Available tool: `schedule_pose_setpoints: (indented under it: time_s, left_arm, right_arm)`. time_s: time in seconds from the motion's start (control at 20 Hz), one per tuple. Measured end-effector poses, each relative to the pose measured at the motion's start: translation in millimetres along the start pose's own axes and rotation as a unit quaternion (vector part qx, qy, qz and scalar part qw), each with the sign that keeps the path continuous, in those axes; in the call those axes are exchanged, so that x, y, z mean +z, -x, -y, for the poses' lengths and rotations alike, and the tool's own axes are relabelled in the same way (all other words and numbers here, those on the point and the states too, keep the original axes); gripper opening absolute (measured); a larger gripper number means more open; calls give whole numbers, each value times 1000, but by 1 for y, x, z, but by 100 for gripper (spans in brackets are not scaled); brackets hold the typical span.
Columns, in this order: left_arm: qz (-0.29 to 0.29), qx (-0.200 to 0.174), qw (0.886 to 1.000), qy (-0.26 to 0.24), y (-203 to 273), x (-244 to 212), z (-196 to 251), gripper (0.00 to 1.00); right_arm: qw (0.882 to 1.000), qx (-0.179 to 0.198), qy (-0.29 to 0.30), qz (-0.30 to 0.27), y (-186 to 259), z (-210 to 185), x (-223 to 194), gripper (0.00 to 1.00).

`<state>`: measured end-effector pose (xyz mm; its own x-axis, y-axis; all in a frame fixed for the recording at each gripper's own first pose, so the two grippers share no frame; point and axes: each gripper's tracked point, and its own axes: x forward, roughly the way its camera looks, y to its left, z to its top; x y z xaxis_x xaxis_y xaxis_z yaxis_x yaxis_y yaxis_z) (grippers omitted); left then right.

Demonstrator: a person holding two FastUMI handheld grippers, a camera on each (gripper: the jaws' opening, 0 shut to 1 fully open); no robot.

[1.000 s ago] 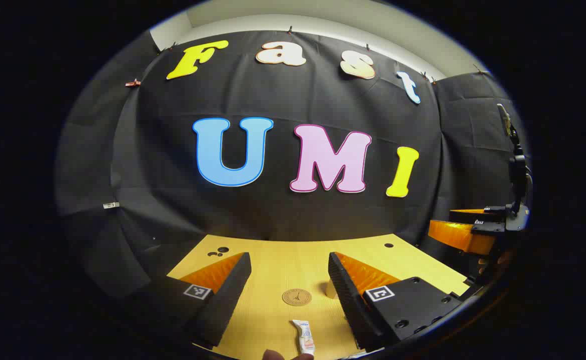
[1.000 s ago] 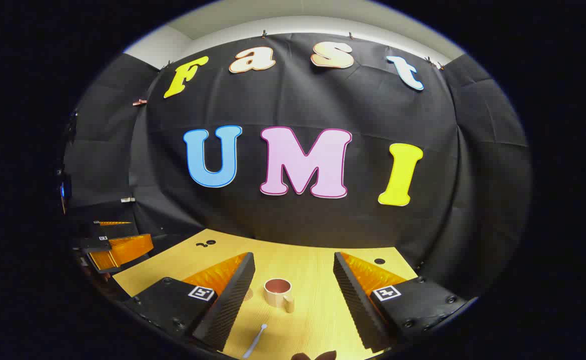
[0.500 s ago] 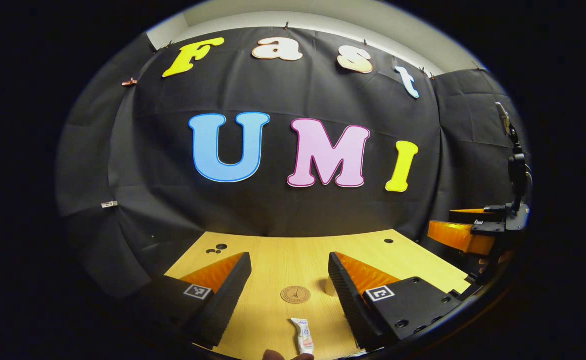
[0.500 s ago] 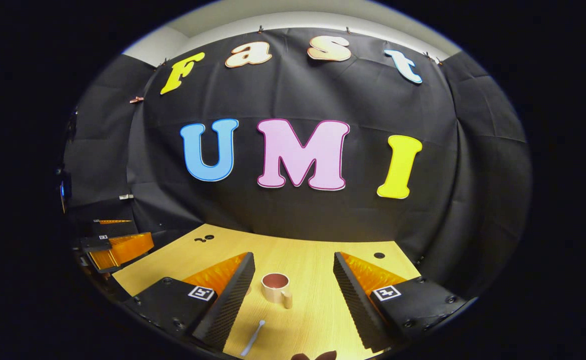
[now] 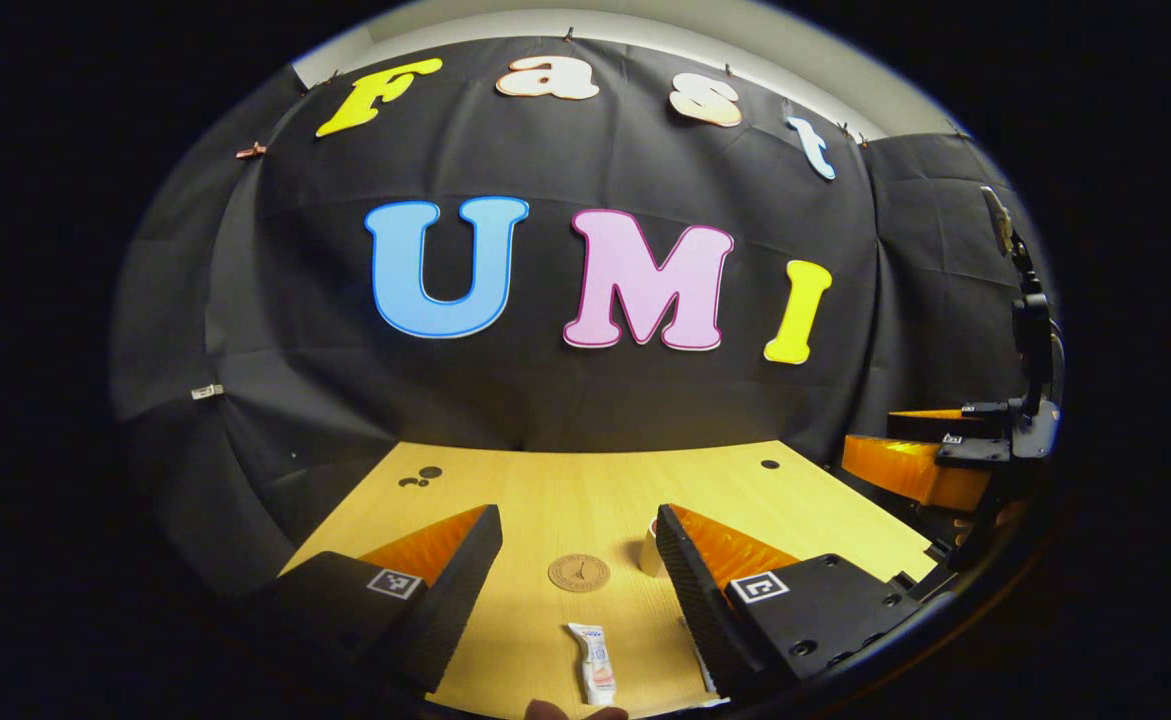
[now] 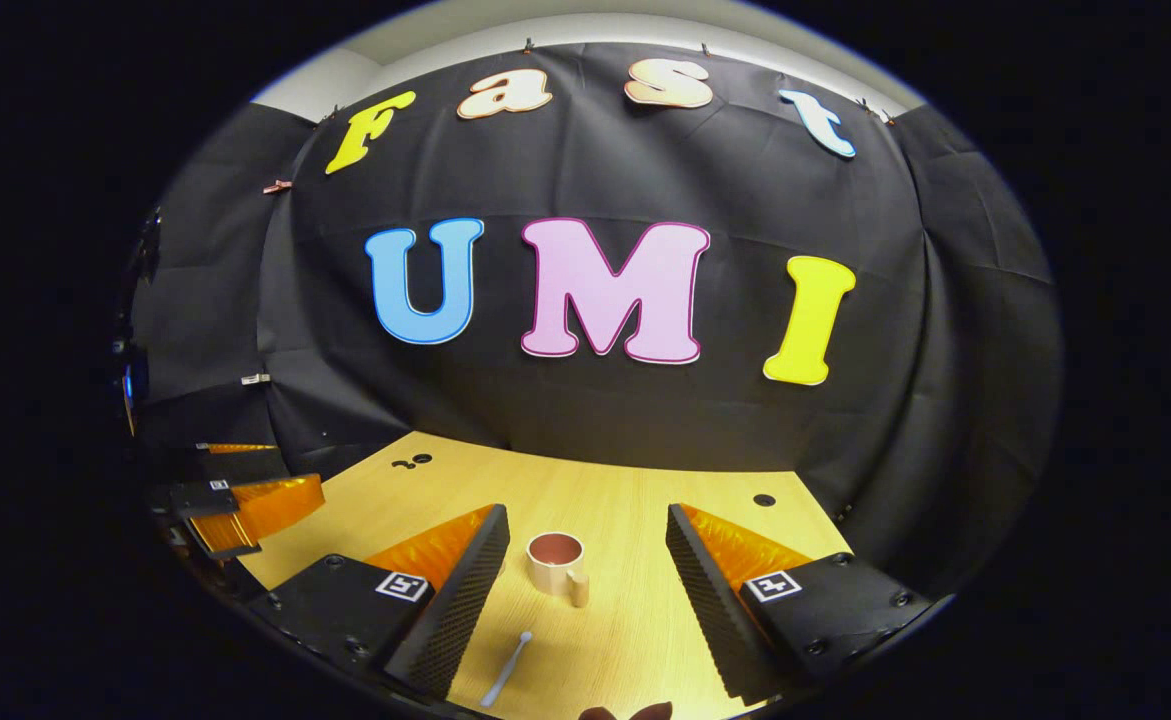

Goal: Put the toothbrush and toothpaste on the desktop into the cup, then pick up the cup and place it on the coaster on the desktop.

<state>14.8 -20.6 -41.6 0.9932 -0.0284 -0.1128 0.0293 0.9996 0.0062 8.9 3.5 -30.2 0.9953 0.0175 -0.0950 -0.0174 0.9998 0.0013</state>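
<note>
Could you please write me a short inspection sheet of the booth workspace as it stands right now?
Surface: wooden desktop, with small round holes.
Job's things: toothpaste and coaster lie ahead of the left tool; cup stands upright and empty, handle toward the camera; toothbrush lies nearer than it; both are ahead of the right tool.
Clutter: nothing seen.
Grippers: both tools open, holding nothing, above the desktop.
Cables: nothing seen.
Surroundings: black cloth wall behind the desktop.
</note>
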Motion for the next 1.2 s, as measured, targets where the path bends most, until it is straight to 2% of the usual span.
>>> schedule_pose_setpoints:
  time_s: [0.35, 0.65, 0.9, 0.95, 1.0, 1.2]
  left_arm:
    - [-94, 4, 996, -11, -34, -85, 11, 96]
    - [-161, 15, 987, -9, -61, -146, 22, 96]
    - [-226, 32, 973, -33, -74, -205, 24, 94]
    - [-240, 39, 969, -35, -75, -215, 23, 90]
    - [-254, 45, 966, -34, -77, -226, 22, 94]
    - [-299, 68, 952, -25, -87, -257, 16, 89]
  right_arm:
    - [1000, -2, 5, -26, 2, 4, -17, 97]
    - [999, -12, 4, -48, 7, 26, -30, 97]
    - [998, -19, 4, -64, 3, 54, -42, 98]
    - [997, -20, 3, -68, 1, 59, -44, 98]
    - [997, -19, 2, -73, -1, 65, -47, 98]
    - [996, -16, 1, -91, -11, 88, -62, 98]
